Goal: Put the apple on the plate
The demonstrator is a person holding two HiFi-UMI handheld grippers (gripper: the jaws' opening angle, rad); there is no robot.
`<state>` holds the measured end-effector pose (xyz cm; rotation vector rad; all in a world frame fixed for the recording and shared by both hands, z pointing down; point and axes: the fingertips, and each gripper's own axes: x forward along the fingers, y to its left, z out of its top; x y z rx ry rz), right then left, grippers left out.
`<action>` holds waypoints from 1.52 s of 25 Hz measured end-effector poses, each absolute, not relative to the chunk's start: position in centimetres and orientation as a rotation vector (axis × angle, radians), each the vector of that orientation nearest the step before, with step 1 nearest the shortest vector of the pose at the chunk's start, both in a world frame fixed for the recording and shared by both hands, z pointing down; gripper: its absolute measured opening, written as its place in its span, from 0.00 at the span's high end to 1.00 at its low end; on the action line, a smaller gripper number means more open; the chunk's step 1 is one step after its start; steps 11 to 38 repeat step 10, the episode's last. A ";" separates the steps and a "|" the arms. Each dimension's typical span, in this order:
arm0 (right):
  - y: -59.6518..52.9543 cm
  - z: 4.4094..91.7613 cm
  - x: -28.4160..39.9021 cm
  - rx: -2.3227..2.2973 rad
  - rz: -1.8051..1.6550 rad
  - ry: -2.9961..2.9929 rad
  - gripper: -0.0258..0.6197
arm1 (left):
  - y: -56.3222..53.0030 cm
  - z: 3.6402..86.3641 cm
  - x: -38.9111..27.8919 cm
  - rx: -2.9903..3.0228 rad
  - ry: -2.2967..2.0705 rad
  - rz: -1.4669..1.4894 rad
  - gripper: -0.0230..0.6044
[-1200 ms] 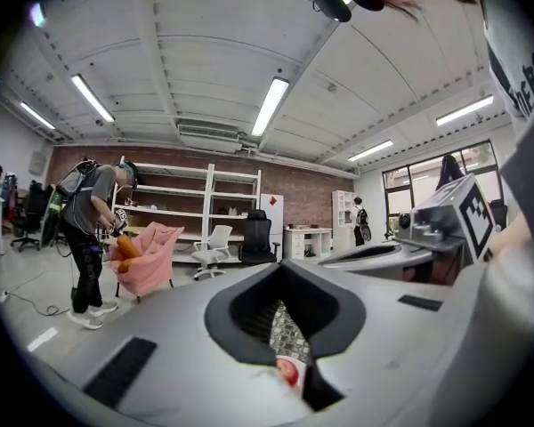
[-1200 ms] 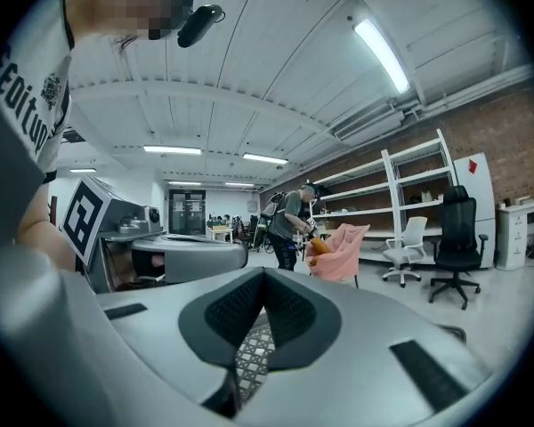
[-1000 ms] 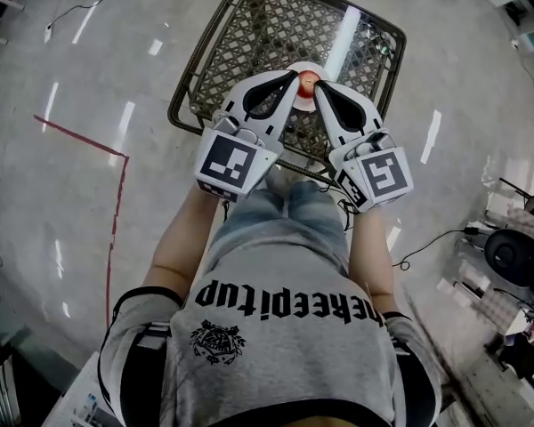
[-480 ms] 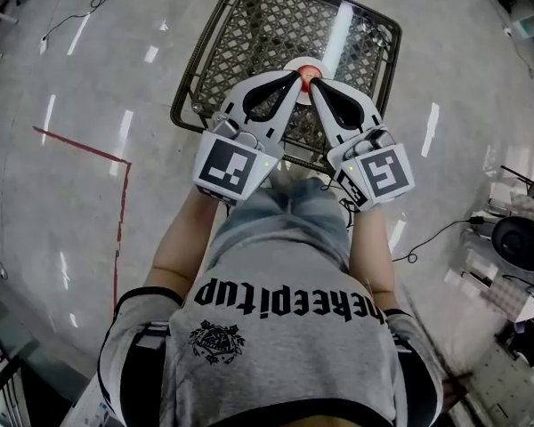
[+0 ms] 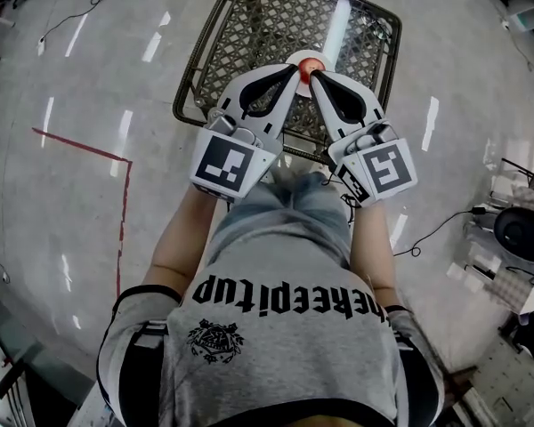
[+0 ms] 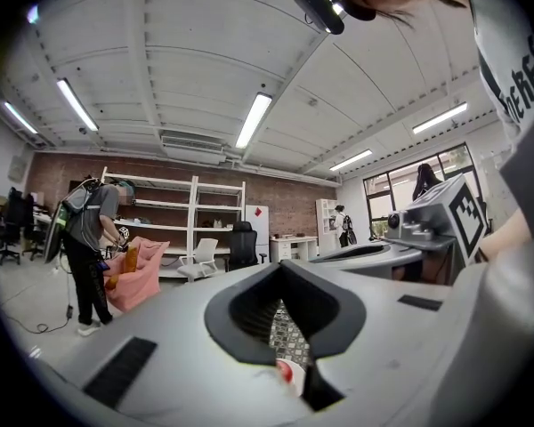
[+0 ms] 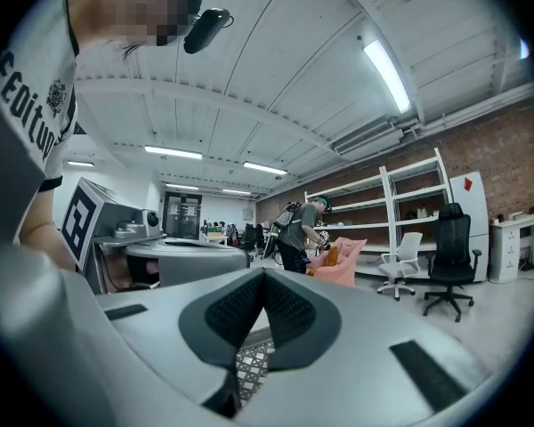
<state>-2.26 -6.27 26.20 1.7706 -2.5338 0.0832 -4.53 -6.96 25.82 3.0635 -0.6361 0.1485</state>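
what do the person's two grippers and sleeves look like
The left gripper and right gripper are light grey plastic, with curved jaws lined in black ribbed padding. Each carries a white cube printed with black square markers. The person wears a grey T-shirt with black lettering; its short sleeves are edged in black.

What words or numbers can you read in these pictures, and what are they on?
"KEEPitup": printed on the person's grey shirt; the letters before it are unclear.
Crest under that print: too small to read.
Square markers on the gripper cubes: black-and-white patterns, no words.
Red sign on the white cabinet in the left gripper view: too small to read.
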 end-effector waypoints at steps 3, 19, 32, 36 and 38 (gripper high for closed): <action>-6.1 26.1 -2.6 1.775 0.079 -2.532 0.95 | -6.7 25.9 -4.8 3.064 -0.628 0.150 0.93; -6.0 25.9 -2.7 1.788 0.068 -2.523 0.95 | -6.8 25.9 -4.8 3.068 -0.620 0.147 0.94; -6.0 25.9 -2.7 1.788 0.068 -2.523 0.95 | -6.8 25.9 -4.8 3.068 -0.620 0.147 0.94; -6.0 25.9 -2.7 1.788 0.068 -2.523 0.95 | -6.8 25.9 -4.8 3.068 -0.620 0.147 0.94; -6.0 25.9 -2.7 1.788 0.068 -2.523 0.95 | -6.8 25.9 -4.8 3.068 -0.620 0.147 0.94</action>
